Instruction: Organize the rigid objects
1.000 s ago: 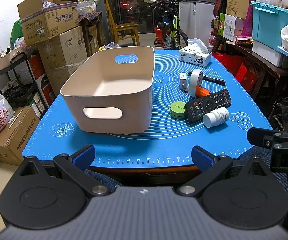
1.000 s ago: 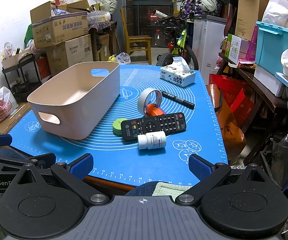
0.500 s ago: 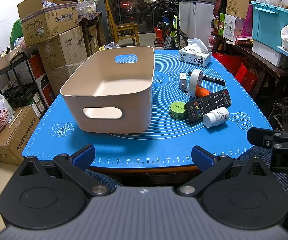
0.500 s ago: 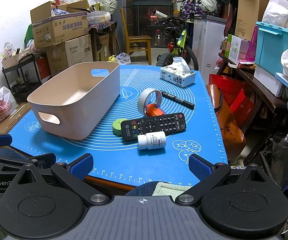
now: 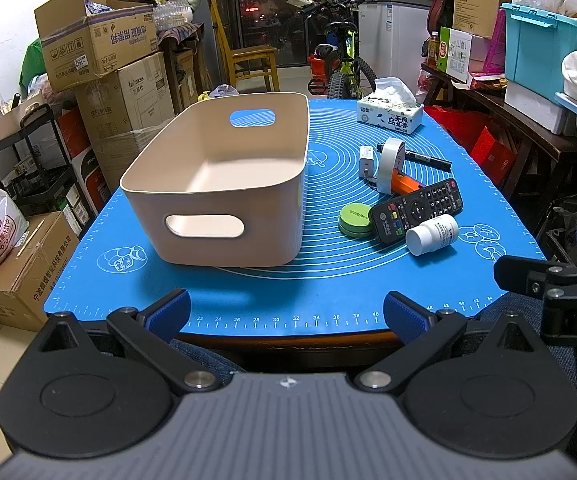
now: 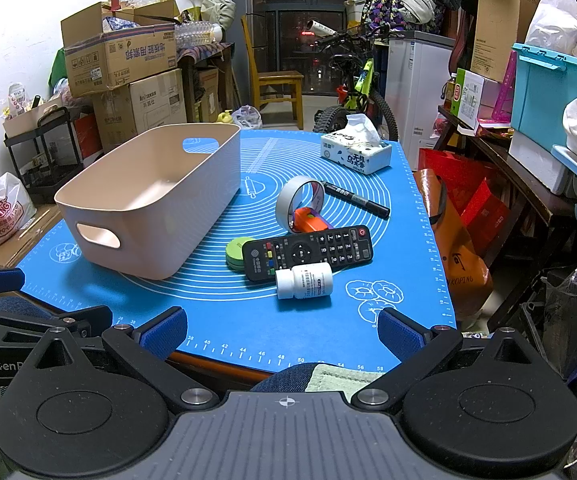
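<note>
An empty beige bin point(image 5: 224, 176) point(image 6: 156, 200) stands on the left of the blue mat point(image 5: 328, 280). To its right lie a white pill bottle point(image 5: 432, 234) point(image 6: 304, 280), a black remote point(image 5: 416, 210) point(image 6: 308, 252), a green round tin point(image 5: 355, 220) point(image 6: 234, 253), a tape roll point(image 5: 389, 165) point(image 6: 298, 200), an orange tool point(image 6: 308, 219), a black marker point(image 6: 356, 199) and a white adapter point(image 5: 366, 160). My left gripper point(image 5: 286, 314) and right gripper point(image 6: 282, 332) are open and empty, held at the table's near edge.
A tissue box point(image 5: 390, 116) point(image 6: 355, 152) sits at the mat's far right. Cardboard boxes point(image 5: 100, 48) are stacked to the left. A bicycle point(image 6: 352, 88), a chair and shelves with bins point(image 6: 548, 92) surround the table.
</note>
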The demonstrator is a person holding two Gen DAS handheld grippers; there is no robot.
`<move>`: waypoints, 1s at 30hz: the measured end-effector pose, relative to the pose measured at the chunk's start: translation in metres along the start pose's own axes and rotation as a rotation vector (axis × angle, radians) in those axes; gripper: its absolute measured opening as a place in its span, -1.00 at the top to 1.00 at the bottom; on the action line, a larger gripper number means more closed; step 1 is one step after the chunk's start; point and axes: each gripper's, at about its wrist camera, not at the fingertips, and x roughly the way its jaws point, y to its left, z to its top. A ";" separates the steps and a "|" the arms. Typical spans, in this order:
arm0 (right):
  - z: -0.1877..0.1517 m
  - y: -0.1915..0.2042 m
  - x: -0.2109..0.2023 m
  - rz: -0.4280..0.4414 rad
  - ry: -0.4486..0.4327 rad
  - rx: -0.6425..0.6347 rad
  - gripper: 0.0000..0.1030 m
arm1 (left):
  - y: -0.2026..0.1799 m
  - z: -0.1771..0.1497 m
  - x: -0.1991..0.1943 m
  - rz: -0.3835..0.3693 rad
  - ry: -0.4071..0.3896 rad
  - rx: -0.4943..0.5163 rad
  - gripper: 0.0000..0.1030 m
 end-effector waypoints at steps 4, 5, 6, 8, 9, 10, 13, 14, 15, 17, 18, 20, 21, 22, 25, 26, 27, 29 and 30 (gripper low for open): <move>0.000 0.000 0.000 0.000 0.000 0.000 -0.95 | 0.000 0.000 0.000 0.000 0.000 0.000 -0.97; 0.000 0.000 0.000 0.000 0.000 0.000 -0.95 | 0.000 0.000 0.000 0.000 0.000 0.000 -0.97; 0.000 0.000 0.000 0.000 0.000 0.000 -0.95 | 0.000 0.000 0.000 0.000 0.000 0.000 -0.97; 0.000 0.000 0.000 0.000 0.000 -0.001 -0.95 | 0.000 0.000 0.000 0.000 0.000 -0.001 -0.97; 0.000 0.000 0.000 0.000 0.000 0.000 -0.95 | 0.000 0.000 0.000 0.000 0.000 -0.001 -0.97; 0.000 0.000 0.000 0.000 0.000 0.000 -0.95 | 0.000 0.000 0.000 0.000 0.000 0.000 -0.97; 0.000 0.000 0.000 0.000 0.000 0.000 -0.95 | 0.000 0.000 0.000 0.000 0.000 0.000 -0.97; 0.000 0.000 0.000 0.000 0.000 0.000 -0.95 | 0.000 0.000 0.000 0.001 0.000 -0.001 -0.97; 0.000 0.000 0.000 0.000 0.000 -0.001 -0.95 | 0.000 0.000 0.000 0.000 0.000 -0.001 -0.97; 0.000 0.000 0.000 -0.001 0.000 0.000 -0.95 | 0.000 0.000 0.000 0.000 0.000 -0.002 -0.97; 0.000 0.000 0.000 -0.001 -0.001 0.000 -0.95 | 0.000 0.000 0.000 0.001 0.000 -0.003 -0.97; 0.000 0.000 0.000 -0.001 -0.001 0.001 -0.95 | -0.001 0.001 0.000 0.002 0.001 -0.004 -0.97; 0.000 0.000 0.000 -0.001 -0.001 0.000 -0.95 | -0.002 0.001 0.000 0.003 0.001 -0.004 -0.97; 0.000 0.000 -0.001 -0.001 -0.001 0.000 -0.95 | 0.000 0.000 0.002 0.004 0.002 -0.003 -0.97; 0.000 0.000 -0.001 -0.001 0.000 0.000 -0.95 | 0.000 0.000 0.003 0.004 0.000 -0.002 -0.97; 0.000 0.000 -0.001 -0.001 -0.001 0.000 -0.95 | 0.000 0.000 0.003 0.004 0.000 -0.003 -0.97; 0.000 0.000 -0.001 -0.001 -0.001 0.001 -0.95 | 0.000 0.000 0.003 0.004 0.000 -0.004 -0.97; -0.001 0.000 -0.001 -0.002 -0.002 0.002 -0.95 | 0.000 0.001 0.000 0.006 -0.003 -0.003 -0.97; -0.001 -0.001 -0.001 -0.003 -0.003 0.004 -0.95 | 0.000 0.002 0.000 0.007 -0.005 -0.003 -0.97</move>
